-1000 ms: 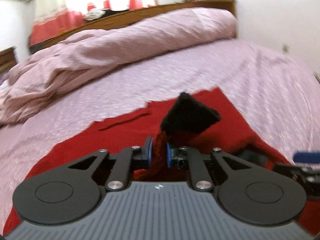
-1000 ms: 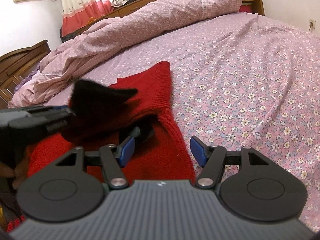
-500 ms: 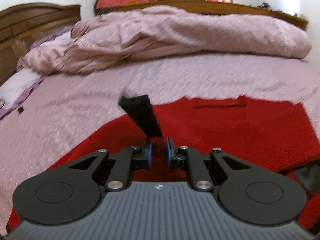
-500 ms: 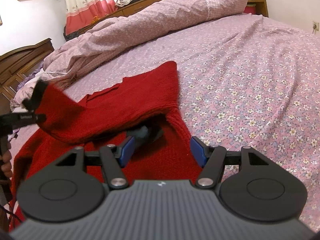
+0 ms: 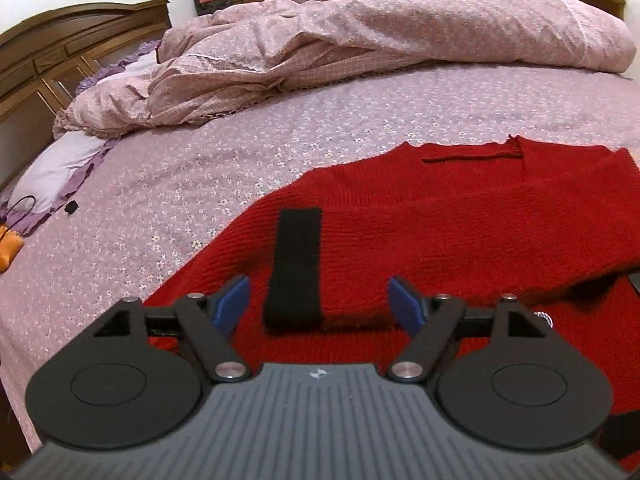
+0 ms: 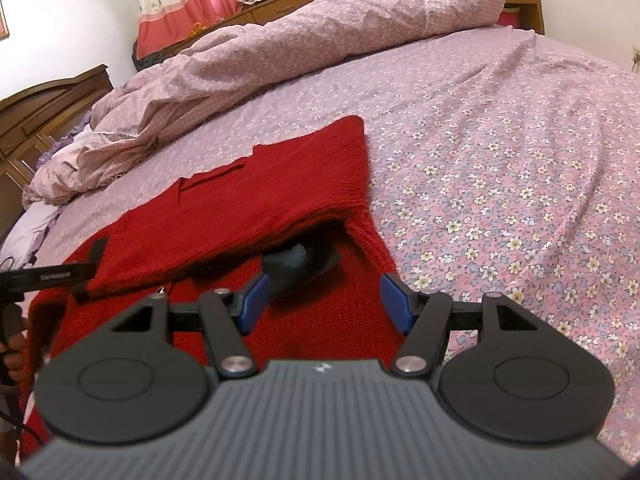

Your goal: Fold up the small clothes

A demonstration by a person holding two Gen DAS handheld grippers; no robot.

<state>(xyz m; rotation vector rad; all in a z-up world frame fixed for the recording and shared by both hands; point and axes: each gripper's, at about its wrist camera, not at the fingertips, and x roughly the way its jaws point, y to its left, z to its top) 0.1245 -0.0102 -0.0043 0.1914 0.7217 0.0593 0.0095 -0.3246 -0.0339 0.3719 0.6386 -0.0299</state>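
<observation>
A red knit sweater [image 5: 440, 216] [image 6: 280, 184] lies spread on the flowered bedsheet [image 6: 500, 168]. One sleeve is folded across its body, and that sleeve's black cuff [image 5: 296, 264] rests flat on the red knit. My left gripper [image 5: 318, 304] stands over the cuff with its jaws opening; the cuff lies between the blue pads [image 5: 232, 304] and neither pad touches it. In the right wrist view the left gripper [image 6: 80, 270] shows at the left edge, held by a hand [image 6: 12, 356]. My right gripper [image 6: 324, 300] is open above the sweater's lower right part. A second dark cuff [image 6: 300, 262] peeks from under the folded sleeve, just ahead of the right gripper.
A rumpled pink quilt [image 5: 360, 40] runs along the far side of the bed. A wooden headboard [image 5: 60, 52] and a lilac pillow [image 5: 56, 168] are at the left. A small orange object [image 5: 8, 248] sits at the bed's left edge. Bare sheet stretches right of the sweater.
The left gripper carried the sleeve by its black cuff leftward across the sweater, laid it down and opened off it. The right gripper stayed open in place.
</observation>
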